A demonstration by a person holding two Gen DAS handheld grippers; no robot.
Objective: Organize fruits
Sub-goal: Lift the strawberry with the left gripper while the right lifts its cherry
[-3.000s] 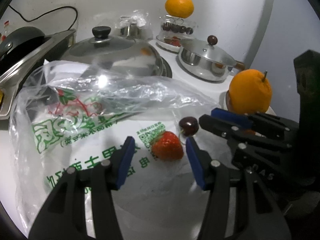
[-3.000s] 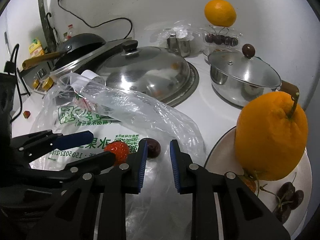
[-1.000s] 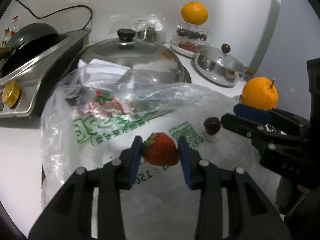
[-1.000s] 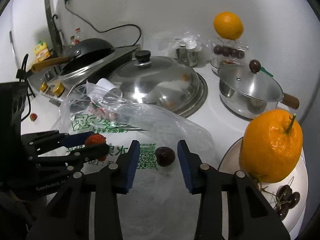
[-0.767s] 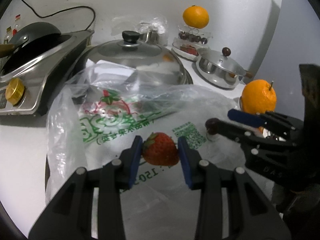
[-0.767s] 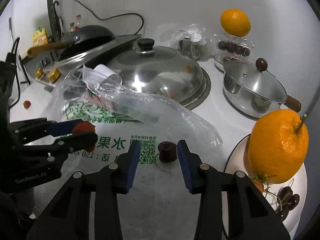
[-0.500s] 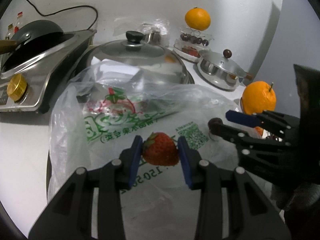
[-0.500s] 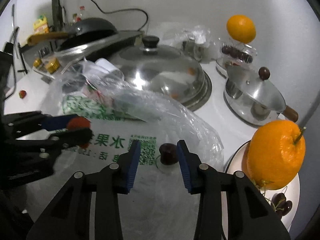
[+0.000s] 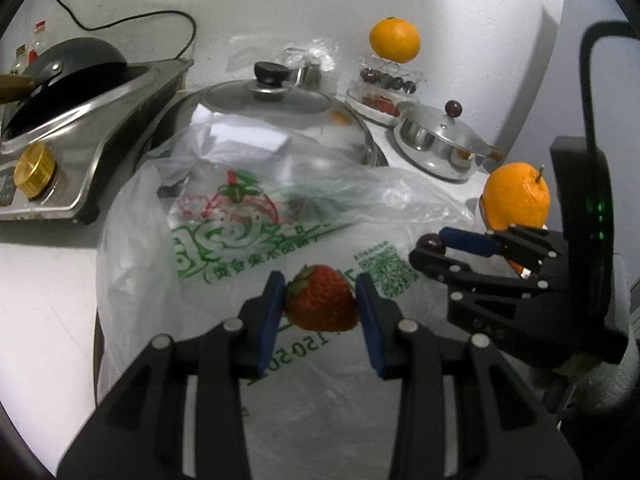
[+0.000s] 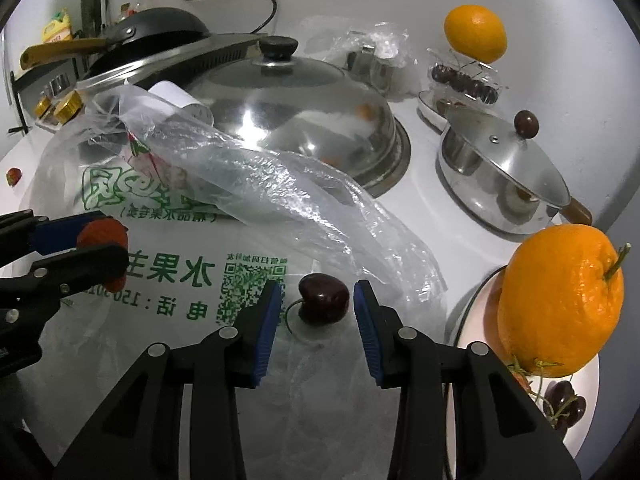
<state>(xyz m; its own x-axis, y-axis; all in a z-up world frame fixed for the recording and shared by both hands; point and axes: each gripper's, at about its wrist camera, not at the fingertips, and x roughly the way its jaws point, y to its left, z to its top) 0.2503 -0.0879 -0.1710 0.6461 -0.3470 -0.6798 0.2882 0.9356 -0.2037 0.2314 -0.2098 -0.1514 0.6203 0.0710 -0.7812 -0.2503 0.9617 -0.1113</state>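
Observation:
My left gripper (image 9: pixel 320 294) is shut on a red strawberry (image 9: pixel 322 306), held just above a printed plastic bag (image 9: pixel 240 240). In the right wrist view the same strawberry (image 10: pixel 102 232) shows in the left gripper (image 10: pixel 100 240) at the left edge. A dark cherry (image 10: pixel 323 298) with a thin stem lies on the bag, between the blue pads of my right gripper (image 10: pixel 316 300). A gap shows on each side of it, so the right gripper is open. To the right, a white plate (image 10: pixel 472 312) holds a big orange (image 10: pixel 560 304) and several cherries (image 10: pixel 564 404).
Behind the bag stands a large domed steel lid (image 10: pixel 296 108). A small lidded pot (image 10: pixel 500 160) is at the right, with a fruit stand and an orange (image 10: pixel 476 34) behind it. A stove with a black pan (image 10: pixel 152 36) is far left. A small strawberry (image 10: pixel 14 176) lies on the counter.
The right gripper has come down and forward, so the cherry now sits between its pads. The left gripper has kept the strawberry and hardly moved.

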